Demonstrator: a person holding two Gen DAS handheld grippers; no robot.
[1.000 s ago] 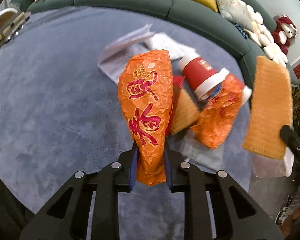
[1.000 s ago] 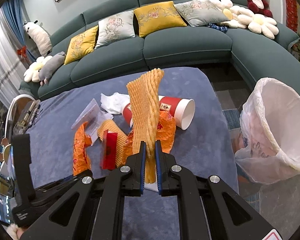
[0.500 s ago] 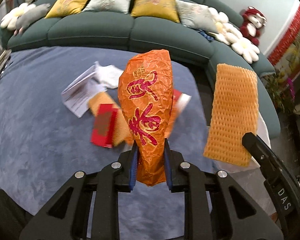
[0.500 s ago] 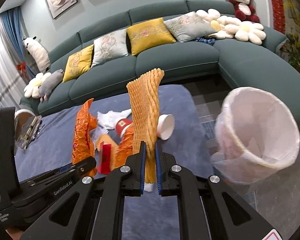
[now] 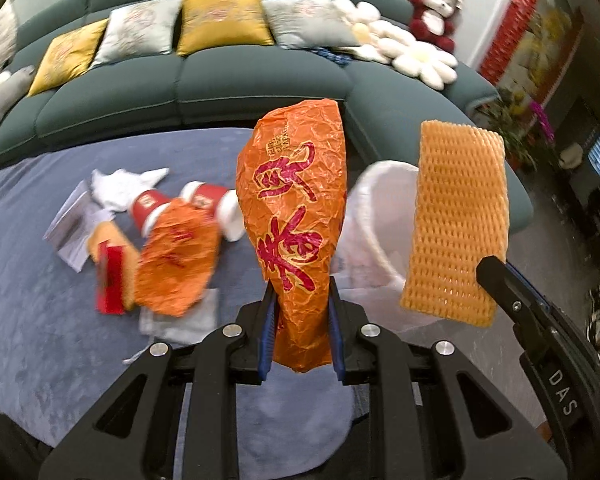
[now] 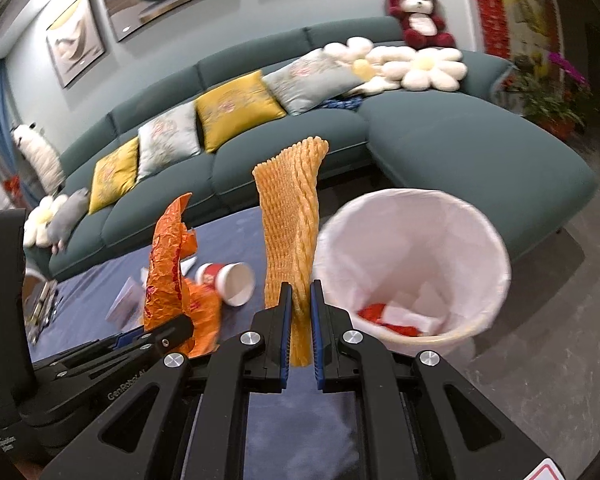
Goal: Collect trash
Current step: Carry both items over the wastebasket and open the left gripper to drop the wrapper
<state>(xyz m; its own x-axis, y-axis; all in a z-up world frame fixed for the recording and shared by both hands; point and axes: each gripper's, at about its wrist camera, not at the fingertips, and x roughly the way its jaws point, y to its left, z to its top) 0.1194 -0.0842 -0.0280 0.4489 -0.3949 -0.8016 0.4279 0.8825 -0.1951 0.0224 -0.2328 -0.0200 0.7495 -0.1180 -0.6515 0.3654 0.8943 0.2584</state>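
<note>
left claw clamped a crinkled orange foil wrapper, right claw pinched a ribbed yellow foam net upright, white-lined round bin beside the blue rug, red paper cups littered mid-rug

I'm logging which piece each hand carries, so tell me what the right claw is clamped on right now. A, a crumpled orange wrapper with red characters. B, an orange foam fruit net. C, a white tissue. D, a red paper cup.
B: the right claw is shut on the orange foam fruit net, which stands upright between its jaws beside the white-lined trash bin.
</note>
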